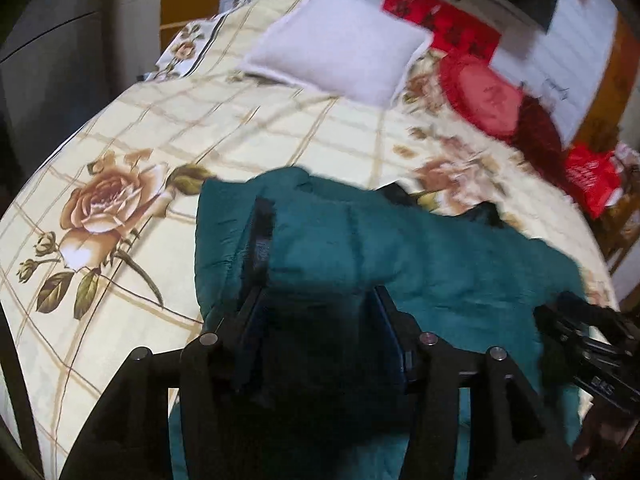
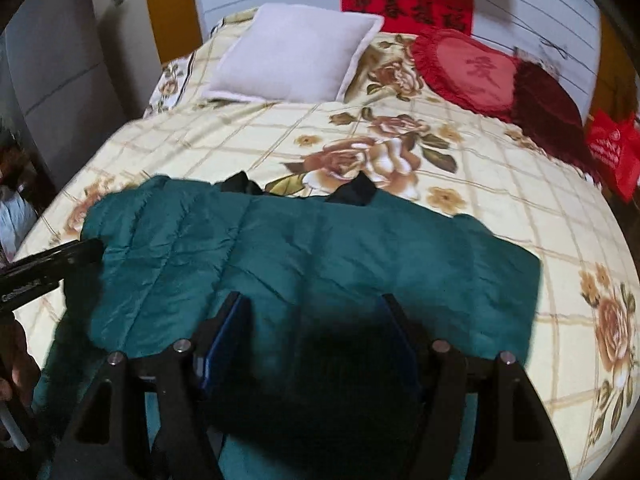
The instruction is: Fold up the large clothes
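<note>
A large teal padded jacket (image 1: 440, 264) lies spread across the near part of the bed (image 1: 240, 128), with dark lining showing at its far edge (image 2: 356, 192). My left gripper (image 1: 318, 300) sits low over the jacket's left end. Its jaws stand apart around a raised fold of teal cloth, and the pads do not visibly press on it. My right gripper (image 2: 314, 308) hovers open over the middle of the jacket (image 2: 320, 240), with nothing held. Each wrist view catches the other gripper at its edge: the right gripper (image 1: 580, 332) and the left gripper (image 2: 60, 260).
The bed has a cream floral sheet (image 2: 520, 208). At its head lie a white pillow (image 2: 296, 56), a red heart cushion (image 2: 472, 68) and a dark red cushion (image 2: 548, 100). A red bag (image 2: 612, 152) hangs off the right side. Grey cabinets (image 2: 60, 80) stand to the left.
</note>
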Motion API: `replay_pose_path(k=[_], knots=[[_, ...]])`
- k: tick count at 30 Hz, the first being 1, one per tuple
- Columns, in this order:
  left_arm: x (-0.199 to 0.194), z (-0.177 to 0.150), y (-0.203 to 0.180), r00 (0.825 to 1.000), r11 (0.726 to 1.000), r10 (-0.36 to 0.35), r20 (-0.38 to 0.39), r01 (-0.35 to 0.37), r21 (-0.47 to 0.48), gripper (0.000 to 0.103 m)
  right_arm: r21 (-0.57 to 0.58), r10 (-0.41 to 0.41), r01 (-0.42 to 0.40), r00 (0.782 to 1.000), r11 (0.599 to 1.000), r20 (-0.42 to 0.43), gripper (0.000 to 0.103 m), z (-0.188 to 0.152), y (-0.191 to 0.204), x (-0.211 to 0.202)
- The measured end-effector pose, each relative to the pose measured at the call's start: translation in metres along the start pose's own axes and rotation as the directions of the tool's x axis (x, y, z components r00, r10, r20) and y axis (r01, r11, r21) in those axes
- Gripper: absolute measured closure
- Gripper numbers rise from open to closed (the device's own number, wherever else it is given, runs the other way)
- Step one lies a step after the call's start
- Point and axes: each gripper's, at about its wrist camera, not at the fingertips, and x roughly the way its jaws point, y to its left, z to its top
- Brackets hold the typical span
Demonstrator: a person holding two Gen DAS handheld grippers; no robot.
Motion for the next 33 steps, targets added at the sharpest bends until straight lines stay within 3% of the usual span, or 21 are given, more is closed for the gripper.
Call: replay_pose_path(k=[2,7,16,20,23,28,33], knots=[[0.017,0.000,0.001,0.999,1.000,0.024,-0.036,-0.023,0.013,0.069,0.007,-0.006,0.007,1.000,1.000,-0.016,0.032,0.000,0.001,0.014],[0.026,-0.001,-0.001,0.999,0.999,0.033,-0.035,-0.032,0.044,0.068,0.079,0.019,-0.017,0.999,0.997,-0.031,0.030,-0.002,-0.008,0.034],[0.027,-0.002,-0.001,0.999,0.998,0.039,-0.032,-0.037,0.048,0.068,0.023,0.056,-0.057,0.998,0.998,0.029,0.030,-0.018,0.003,-0.027],[0.028,-0.004,-0.002,0.998,0.997,0.048,-0.026,-0.047,0.055,0.066,-0.008,0.032,-0.033,0.999,0.999,-0.026,0.030,-0.036,0.009,-0.014],[0.029,-0.005,-0.005,0.998,0.996,0.055,-0.019,-0.053,0.071,0.065,-0.022,0.014,-0.014,1.000,1.000,-0.017,0.029,-0.048,0.012,-0.001],[0.030,-0.006,-0.006,0.998,0.995,0.066,-0.012,-0.065,0.079,0.065,-0.033,0.014,-0.016,0.999,0.999,-0.047,0.028,-0.044,0.012,-0.002],[0.030,-0.006,-0.006,0.998,0.995,0.067,-0.003,-0.066,0.080,0.065,-0.003,0.012,-0.012,0.999,1.000,0.030,0.028,-0.042,-0.006,-0.040]])
